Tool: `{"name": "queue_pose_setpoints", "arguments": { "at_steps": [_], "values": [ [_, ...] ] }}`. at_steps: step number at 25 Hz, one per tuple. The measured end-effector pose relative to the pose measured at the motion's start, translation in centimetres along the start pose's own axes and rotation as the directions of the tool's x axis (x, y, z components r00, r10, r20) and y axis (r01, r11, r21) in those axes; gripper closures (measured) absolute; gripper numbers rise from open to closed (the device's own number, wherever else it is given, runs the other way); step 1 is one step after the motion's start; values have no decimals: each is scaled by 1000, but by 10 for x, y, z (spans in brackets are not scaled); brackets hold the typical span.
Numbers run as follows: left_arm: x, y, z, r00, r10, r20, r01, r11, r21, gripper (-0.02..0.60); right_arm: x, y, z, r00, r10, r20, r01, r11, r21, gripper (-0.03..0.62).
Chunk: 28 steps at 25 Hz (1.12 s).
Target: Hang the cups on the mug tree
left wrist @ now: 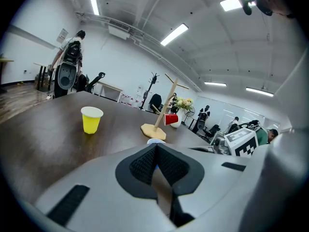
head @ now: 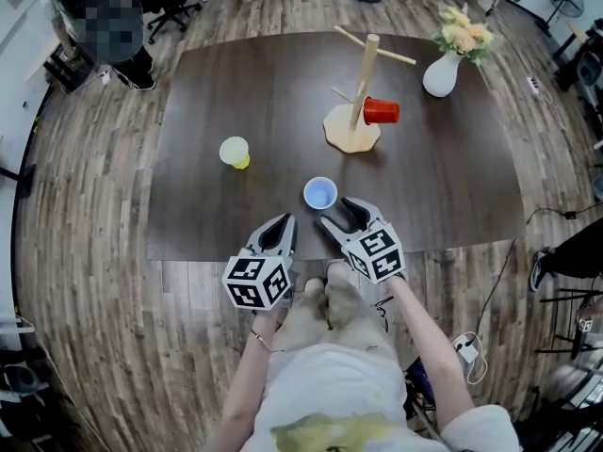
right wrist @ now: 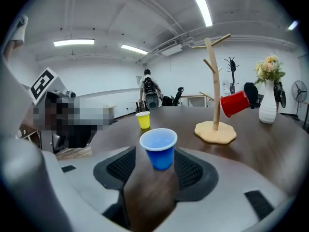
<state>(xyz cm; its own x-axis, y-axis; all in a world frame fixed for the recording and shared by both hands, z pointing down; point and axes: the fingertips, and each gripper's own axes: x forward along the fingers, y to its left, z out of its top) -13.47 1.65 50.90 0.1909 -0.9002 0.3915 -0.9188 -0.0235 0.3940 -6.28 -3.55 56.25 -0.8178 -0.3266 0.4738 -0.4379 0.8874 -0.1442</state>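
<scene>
Currently looking down on a dark brown rounded table (head: 443, 186) over wood-plank floor (head: 94, 205).

Clock positions taken from table centre in the head view:
- 1 o'clock: pale wooden mug tree with a round flat base (head: 358, 97), upright.
- Hung on one of its lower pegs: red plastic cup (head: 381, 111), lying sideways, mouth toward the trunk, bottom out toward 3 o'clock.
- 2 o'clock: white vase with pale flowers (head: 443, 72), well apart from the tree.
- 9 o'clock: yellow plastic cup (head: 235, 152), upright, mouth up, alone on the table.
- 6 o'clock: blue plastic cup (head: 320, 194), upright, mouth up, near the table's near edge.

Grippers:
- Right gripper (right wrist: 157, 157): jaws at a moderate gap, aimed at the blue cup. Cup framed between the ribbed black pads (right wrist: 120, 166) with a visible gap on each side, so not clamped. In the head view, seen just off the fingertips at 11 o'clock.
- Left gripper (left wrist: 155, 146): jaws pressed together, nothing between them. Sitting at 9 o'clock of the right gripper, just beside it, over the table's near edge. Aimed toward the mug tree, with the yellow cup off at 10 o'clock in its view.

Also noting a person (head: 104, 26) on the floor past the table's 10 o'clock corner.
</scene>
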Motion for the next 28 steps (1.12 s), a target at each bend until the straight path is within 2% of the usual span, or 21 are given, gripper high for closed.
{"name": "queue_pose_setpoints", "arguments": {
  "at_steps": [2,4,8,13,20,24,28],
  "values": [
    [1,3,-3,1000,10,-8,-10,1000,-14,558,8,1,-4,1000,3,-5,-3,1000,-2,306],
    [1,5,-6,1000,18,-12,-19,999,-27,558,17,-1,-6,1000,-12,0,12,1000,-15,263],
    [3,6,-10,999,29,-20,-29,998,-47,558,35,-4,-7,999,-36,-4,35,997,-69,232],
    [2,9,-13,998,54,-22,-56,996,-64,558,53,-4,-6,998,-53,-19,50,990,-131,229],
    [-1,17,-15,996,93,-18,-94,991,-99,558,72,0,-4,999,-22,-43,14,985,-171,229],
    [-1,18,-14,995,99,-15,-100,989,-105,558,75,-1,-1,999,-30,-41,22,983,-183,230],
    [2,18,-12,995,102,-9,-102,989,-104,558,77,-1,4,999,-22,-23,18,983,-181,269]
  ]
}}
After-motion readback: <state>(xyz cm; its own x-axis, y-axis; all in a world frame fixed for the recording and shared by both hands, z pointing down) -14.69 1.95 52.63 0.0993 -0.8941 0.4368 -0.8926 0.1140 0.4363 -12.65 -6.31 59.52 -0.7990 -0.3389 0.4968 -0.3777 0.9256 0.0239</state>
